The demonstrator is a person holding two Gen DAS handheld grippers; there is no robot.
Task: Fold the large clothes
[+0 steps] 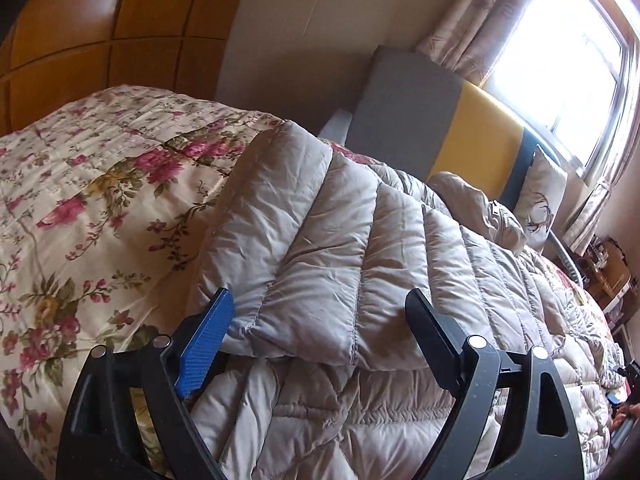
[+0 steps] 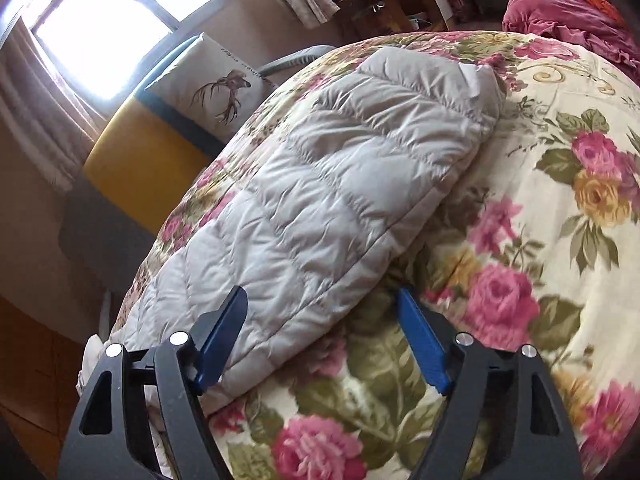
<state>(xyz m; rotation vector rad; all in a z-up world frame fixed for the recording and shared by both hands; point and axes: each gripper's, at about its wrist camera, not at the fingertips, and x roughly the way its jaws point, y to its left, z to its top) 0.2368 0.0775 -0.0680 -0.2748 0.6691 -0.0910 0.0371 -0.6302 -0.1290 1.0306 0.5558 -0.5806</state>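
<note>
Lying on the floral quilt (image 2: 520, 208), the padded coat (image 1: 340, 248); left gripper (image 1: 320, 316) released; right gripper (image 2: 324, 312) released.

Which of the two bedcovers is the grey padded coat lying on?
The coat lies on the cream quilt printed with pink roses. The other cover, the plain pink ruffled one, is bunched up beyond it, apart from the coat.

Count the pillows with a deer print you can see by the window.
1: the deer-print pillow leans on the yellow-and-grey headboard below the window. Others may be hidden behind the bed.
</note>
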